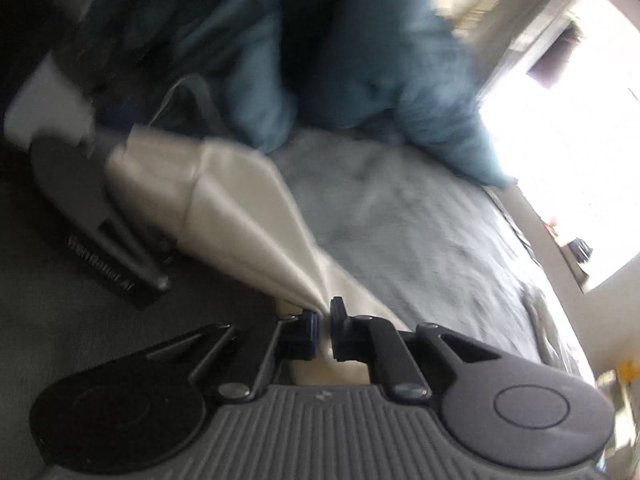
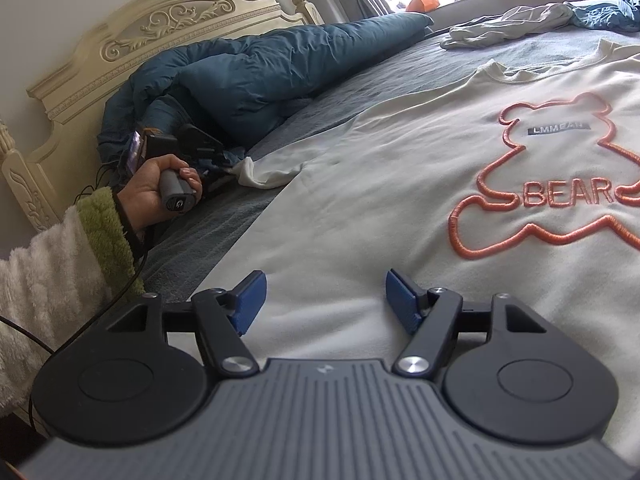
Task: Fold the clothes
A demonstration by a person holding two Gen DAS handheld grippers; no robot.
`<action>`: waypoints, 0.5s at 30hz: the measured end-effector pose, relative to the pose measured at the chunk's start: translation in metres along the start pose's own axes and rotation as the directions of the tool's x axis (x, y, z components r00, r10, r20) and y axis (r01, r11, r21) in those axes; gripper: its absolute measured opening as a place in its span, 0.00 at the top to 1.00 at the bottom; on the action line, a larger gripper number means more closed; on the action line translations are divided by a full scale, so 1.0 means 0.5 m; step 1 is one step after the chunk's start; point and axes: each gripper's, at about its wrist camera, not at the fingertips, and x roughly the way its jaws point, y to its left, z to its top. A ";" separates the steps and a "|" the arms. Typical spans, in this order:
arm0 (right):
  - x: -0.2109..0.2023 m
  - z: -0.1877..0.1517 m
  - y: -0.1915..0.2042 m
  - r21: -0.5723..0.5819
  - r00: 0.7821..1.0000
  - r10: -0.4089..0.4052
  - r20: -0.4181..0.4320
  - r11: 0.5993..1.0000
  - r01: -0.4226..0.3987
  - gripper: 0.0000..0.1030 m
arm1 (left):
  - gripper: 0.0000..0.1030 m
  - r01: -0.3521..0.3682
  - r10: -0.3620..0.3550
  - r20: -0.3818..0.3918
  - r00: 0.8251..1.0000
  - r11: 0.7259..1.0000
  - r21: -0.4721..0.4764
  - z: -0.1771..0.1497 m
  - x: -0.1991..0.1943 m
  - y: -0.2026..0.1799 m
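My left gripper (image 1: 324, 326) is clamped on the sleeve tip (image 1: 308, 300) of the white sweatshirt (image 2: 400, 184), at its far left beside the blue duvet (image 2: 240, 76). My right gripper (image 2: 322, 300) hangs open over the sweatshirt's near hem, which lies flat on the grey bed (image 2: 360, 76).

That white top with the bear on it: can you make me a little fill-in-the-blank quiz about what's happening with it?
1. The white sweatshirt lies on a ____.
2. The left gripper is shut on its ____.
3. The right gripper has its jaws ____.
4. The word stitched inside the orange outline is ____.

Missing words: bed; sleeve; open; BEAR
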 end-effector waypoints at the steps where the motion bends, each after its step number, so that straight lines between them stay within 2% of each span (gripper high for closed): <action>1: 0.000 0.000 0.000 0.001 1.000 0.001 0.000 1.000 -0.001 0.35 | 0.95 0.028 -0.028 0.017 0.999 0.998 0.048 -0.003 -0.020 -0.013; 3: 0.000 0.000 -0.002 0.003 1.000 0.003 0.001 1.000 -0.003 0.35 | 0.95 0.087 -0.099 0.059 0.993 0.979 0.183 -0.021 -0.079 -0.052; 4: 0.000 0.000 -0.003 0.005 1.000 0.006 0.003 1.000 -0.006 0.35 | 0.95 0.114 -0.137 0.074 0.988 0.960 0.255 -0.039 -0.110 -0.071; 6: -0.001 0.000 -0.004 0.012 1.000 0.010 0.005 1.000 -0.011 0.35 | 0.95 0.158 -0.212 0.097 0.972 0.904 0.396 -0.078 -0.174 -0.108; 8: -0.002 0.000 -0.006 0.018 1.000 0.015 0.008 1.000 -0.015 0.35 | 0.95 0.198 -0.271 0.062 0.961 0.824 0.531 -0.139 -0.229 -0.134; 11: -0.003 0.000 -0.007 0.026 1.000 0.020 0.011 0.999 -0.020 0.35 | 0.95 0.254 -0.330 -0.026 0.944 0.673 0.695 -0.234 -0.301 -0.168; 14: -0.004 -0.001 -0.009 0.033 1.000 0.024 0.012 0.999 -0.024 0.36 | 0.88 0.310 -0.307 -0.159 0.939 0.545 0.779 -0.334 -0.337 -0.175; 15: -0.005 0.000 -0.009 0.036 1.000 0.026 0.013 0.999 -0.027 0.36 | 0.82 0.329 -0.284 -0.204 0.937 0.516 0.791 -0.361 -0.344 -0.171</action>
